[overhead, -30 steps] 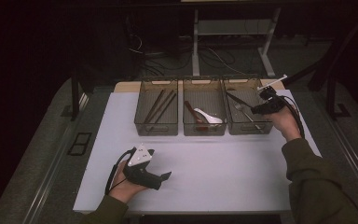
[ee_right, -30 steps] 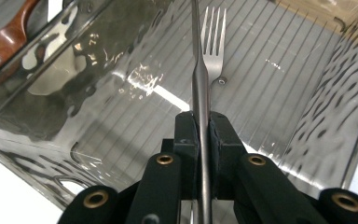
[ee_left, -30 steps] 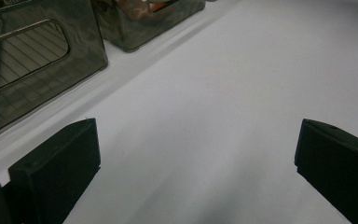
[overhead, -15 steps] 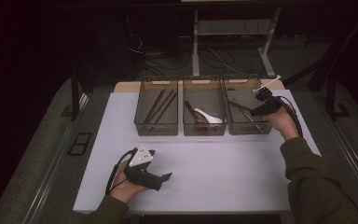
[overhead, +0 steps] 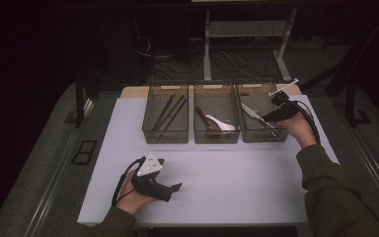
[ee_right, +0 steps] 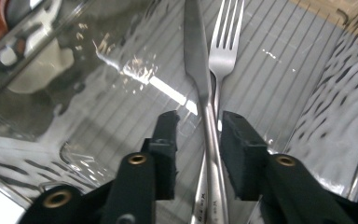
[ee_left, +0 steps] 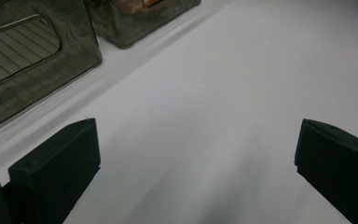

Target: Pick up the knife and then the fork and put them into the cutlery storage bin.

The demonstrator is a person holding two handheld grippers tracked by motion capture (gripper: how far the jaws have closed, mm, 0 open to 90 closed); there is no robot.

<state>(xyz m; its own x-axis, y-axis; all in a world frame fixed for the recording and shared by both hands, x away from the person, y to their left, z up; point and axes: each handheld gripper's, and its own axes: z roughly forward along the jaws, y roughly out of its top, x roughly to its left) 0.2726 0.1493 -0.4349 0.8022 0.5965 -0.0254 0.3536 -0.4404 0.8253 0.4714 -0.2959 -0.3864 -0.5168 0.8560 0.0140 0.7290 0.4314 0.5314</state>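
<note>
Fingers of the right gripper (ee_right: 198, 126), just opening, straddle a knife (ee_right: 196, 60) untouched, lower centre; left gripper (ee_left: 196, 154) gapes empty.

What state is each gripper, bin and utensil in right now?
Right gripper: fingers just opened, knife between them, not pressed.
Left gripper: open wide, nothing between, above the table.
Knife: lying in the right bin, released.
Fork: lying beside the knife.
Middle bin: holds spoons.
Left bin: holds chopsticks.
</note>
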